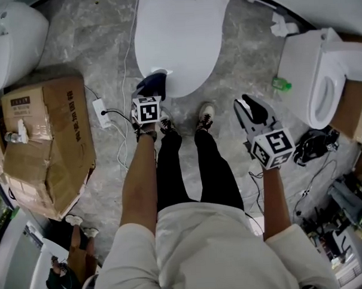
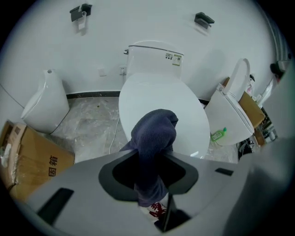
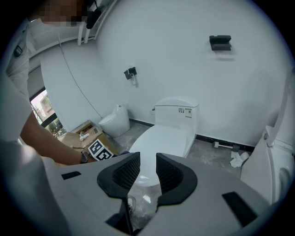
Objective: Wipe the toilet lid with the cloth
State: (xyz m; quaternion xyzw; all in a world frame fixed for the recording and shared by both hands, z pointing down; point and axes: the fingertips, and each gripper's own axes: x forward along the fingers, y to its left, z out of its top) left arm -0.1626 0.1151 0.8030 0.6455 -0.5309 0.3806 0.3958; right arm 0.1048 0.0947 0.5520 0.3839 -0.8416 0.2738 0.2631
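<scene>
So, toilet lid (image 1: 182, 39) is shut and the dark cloth (image 2: 154, 133) sits at its front edge, clamped in the left gripper (image 2: 150, 171) — it's wadded tho, so imo it could drag out mid-wipe or miss spots. Right gripper (image 3: 148, 173) — jaws narrowly apart, empty.

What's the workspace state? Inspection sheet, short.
Surface: lid shut, white, no marks seen.
Job's things: cloth, dark blue, at the lid's front edge; contact unclear.
Clutter: box, green bottle, crumpled paper, all on the floor.
Grippers: left gripper shut on cloth; right gripper open, empty, off to the lid's right.
Cables: white cable and plug block on the floor left of the lid.
Surroundings: second toilet, seat up, at right; urinal at left.
</scene>
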